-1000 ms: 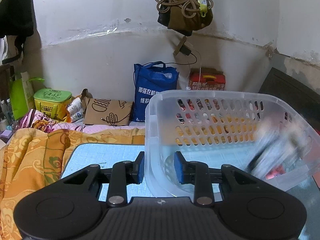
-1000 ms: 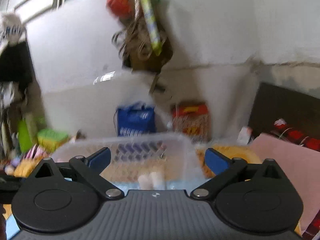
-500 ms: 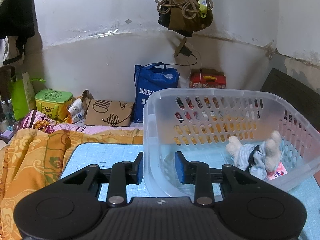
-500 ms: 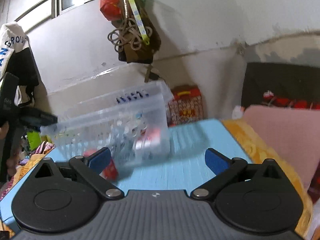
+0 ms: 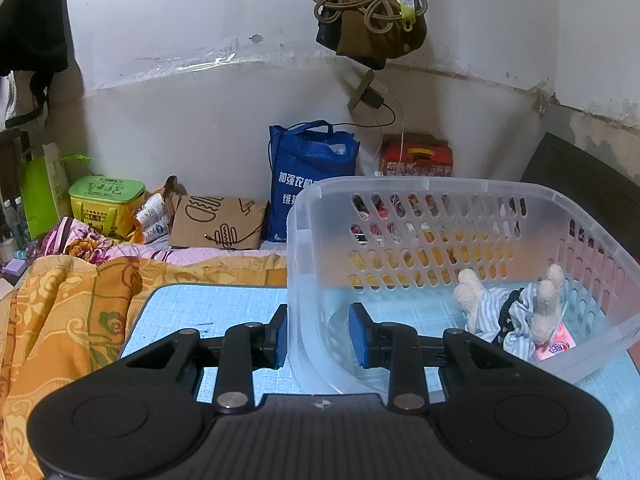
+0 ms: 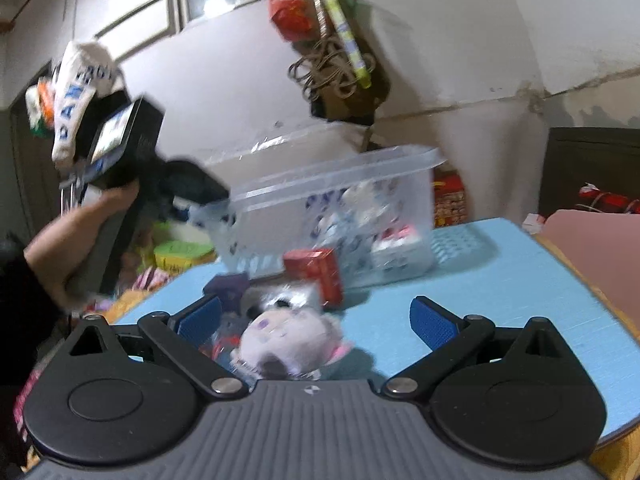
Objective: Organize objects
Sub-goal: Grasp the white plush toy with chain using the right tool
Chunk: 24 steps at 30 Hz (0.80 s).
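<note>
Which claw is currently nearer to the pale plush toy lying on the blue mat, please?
Right. The right claw stands open directly around the plush toy; the left claw clamps the basket wall, beyond the toy.

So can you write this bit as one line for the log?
left gripper: shut on clear basket wall | right gripper: open above pale plush toy | in basket: striped plush toy
</note>
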Each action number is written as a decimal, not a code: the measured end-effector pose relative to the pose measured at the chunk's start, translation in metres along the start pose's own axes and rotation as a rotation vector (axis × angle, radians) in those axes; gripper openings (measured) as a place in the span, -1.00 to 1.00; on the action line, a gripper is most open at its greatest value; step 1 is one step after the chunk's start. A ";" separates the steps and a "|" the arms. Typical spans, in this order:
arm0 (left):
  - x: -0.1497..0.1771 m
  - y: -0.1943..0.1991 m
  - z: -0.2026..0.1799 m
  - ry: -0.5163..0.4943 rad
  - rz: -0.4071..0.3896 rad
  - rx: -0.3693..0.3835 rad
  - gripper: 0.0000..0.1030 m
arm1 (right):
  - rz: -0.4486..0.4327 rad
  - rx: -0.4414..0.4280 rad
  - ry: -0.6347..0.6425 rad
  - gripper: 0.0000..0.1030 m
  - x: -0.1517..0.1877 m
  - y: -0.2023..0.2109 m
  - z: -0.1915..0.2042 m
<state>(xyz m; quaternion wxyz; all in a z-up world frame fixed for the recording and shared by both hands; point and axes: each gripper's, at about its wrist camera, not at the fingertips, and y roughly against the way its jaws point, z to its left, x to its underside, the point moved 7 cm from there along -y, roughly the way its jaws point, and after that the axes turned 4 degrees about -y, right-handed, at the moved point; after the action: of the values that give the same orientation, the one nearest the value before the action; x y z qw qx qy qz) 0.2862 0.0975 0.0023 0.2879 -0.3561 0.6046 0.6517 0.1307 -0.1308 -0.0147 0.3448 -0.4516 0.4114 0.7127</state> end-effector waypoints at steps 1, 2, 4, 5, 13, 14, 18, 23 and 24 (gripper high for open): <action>0.000 0.000 0.000 0.000 0.000 0.001 -0.31 | 0.006 0.004 0.016 1.00 0.003 -0.006 0.004; 0.000 0.000 0.000 0.000 0.000 0.001 -0.31 | 0.017 0.016 0.032 1.00 0.007 -0.011 0.007; 0.000 0.000 0.000 0.000 -0.001 0.001 -0.31 | 0.045 0.050 0.063 1.00 0.013 -0.023 0.011; 0.000 0.000 0.000 0.000 0.000 0.000 -0.31 | 0.060 0.058 0.072 1.00 0.016 -0.028 0.012; 0.000 0.000 0.000 -0.004 0.003 0.000 -0.31 | 0.103 0.029 0.063 0.77 0.031 -0.040 0.005; 0.001 0.000 0.000 -0.005 0.002 0.002 -0.31 | 0.100 0.017 0.061 0.72 0.030 -0.038 0.005; 0.002 0.000 0.001 -0.004 -0.002 0.002 -0.31 | 0.054 0.020 0.065 0.44 0.022 -0.024 0.005; 0.002 -0.001 -0.001 -0.004 -0.003 0.001 -0.30 | -0.020 0.054 0.035 0.43 0.004 -0.007 -0.012; 0.002 -0.001 -0.001 -0.005 -0.002 0.000 -0.30 | -0.029 0.068 0.031 0.43 0.001 -0.005 -0.017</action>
<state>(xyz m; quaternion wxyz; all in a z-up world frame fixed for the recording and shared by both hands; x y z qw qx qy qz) 0.2858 0.0962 0.0000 0.2901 -0.3553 0.6034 0.6523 0.1407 -0.1435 -0.0218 0.3640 -0.4564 0.4341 0.6862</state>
